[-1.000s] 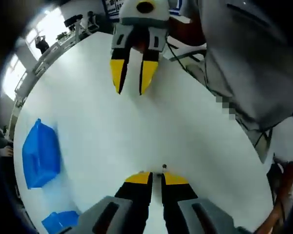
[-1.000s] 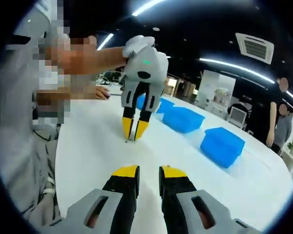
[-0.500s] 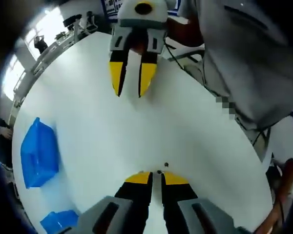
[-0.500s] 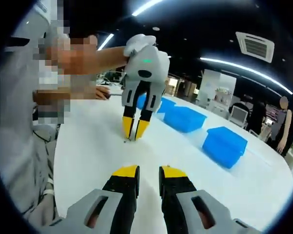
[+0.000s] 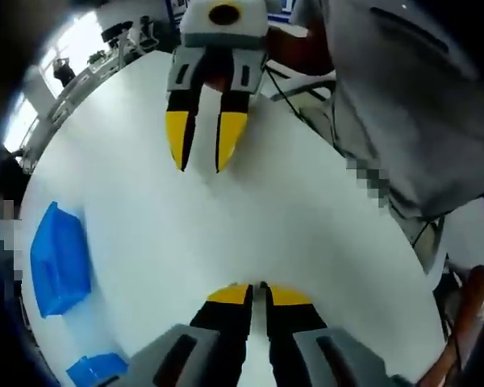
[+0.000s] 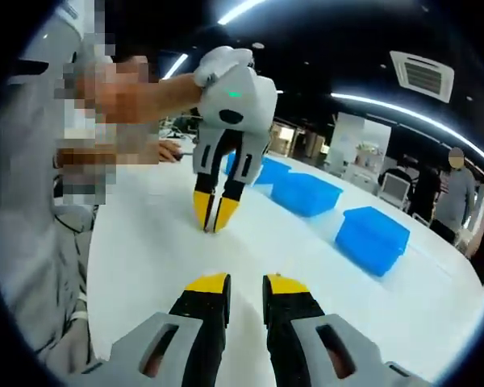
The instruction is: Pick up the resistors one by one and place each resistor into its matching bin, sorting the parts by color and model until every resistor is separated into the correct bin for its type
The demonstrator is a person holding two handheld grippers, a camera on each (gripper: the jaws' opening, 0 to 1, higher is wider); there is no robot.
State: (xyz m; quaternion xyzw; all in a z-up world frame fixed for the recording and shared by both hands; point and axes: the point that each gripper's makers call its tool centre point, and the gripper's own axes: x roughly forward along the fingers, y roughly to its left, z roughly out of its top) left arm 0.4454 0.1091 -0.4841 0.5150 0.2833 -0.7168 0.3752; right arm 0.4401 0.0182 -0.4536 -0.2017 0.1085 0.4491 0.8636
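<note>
Your left gripper point(image 5: 259, 290) has clenched its fingers on the tiny resistor point(image 5: 262, 284), now off the counter point(image 5: 250, 226) between their tips; right gripper point(image 6: 245, 284) fingers parted, empty; bin point(image 6: 371, 238) comes next.

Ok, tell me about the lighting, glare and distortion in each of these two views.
Left gripper view: the white table is washed out by glare, bright windows blow out at upper left, and fisheye bends the table edge. Right gripper view: dark ceiling with bright strip lights, the blue bins evenly lit, the left gripper sharp, straight lines curved near the rim.
</note>
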